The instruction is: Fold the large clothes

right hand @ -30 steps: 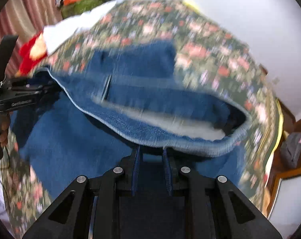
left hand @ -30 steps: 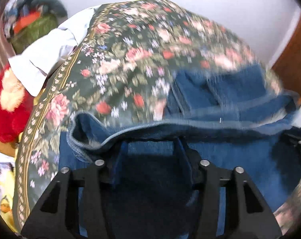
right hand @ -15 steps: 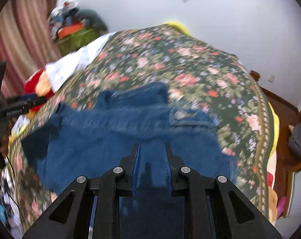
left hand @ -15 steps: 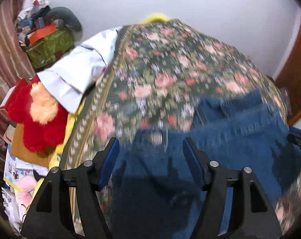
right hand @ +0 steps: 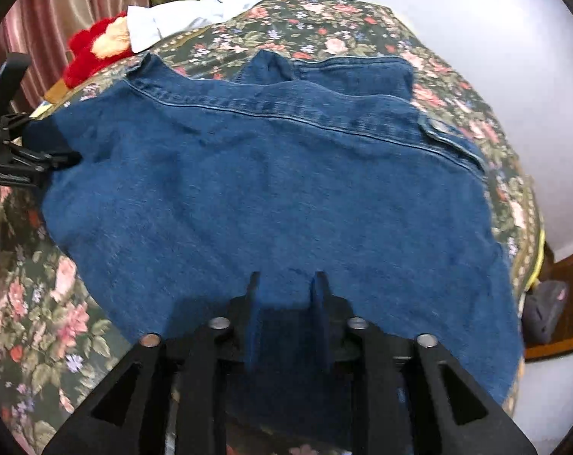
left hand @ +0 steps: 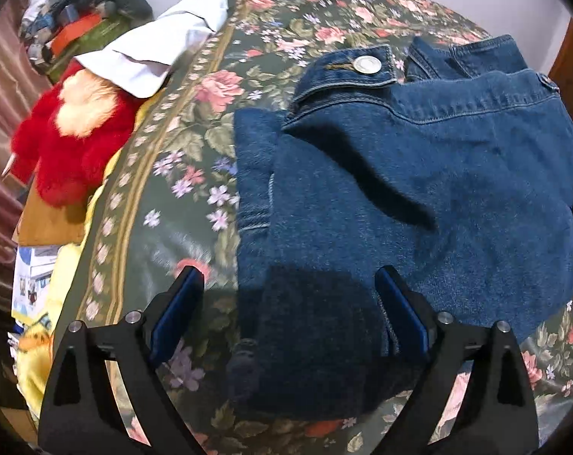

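The bed [left hand: 195,189], under a floral cover, fills both views. The denim jacket [right hand: 271,189] lies folded on it, centre of the right view, waistband button [left hand: 367,65] at upper centre of the left view. A red plush toy [left hand: 74,140] sits at the left edge. The left claw [left hand: 288,311] stands wide apart, empty, over the jacket's near left edge. The right claw [right hand: 286,292] has fingers slightly parted, denim between them; whether it grips cannot be told. Judged step: one fold laid. Next: grasp a side edge and fold inward.

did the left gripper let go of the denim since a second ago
Yes. The left gripper has opened and backed off the denim jacket, now flat on the floral bedspread.
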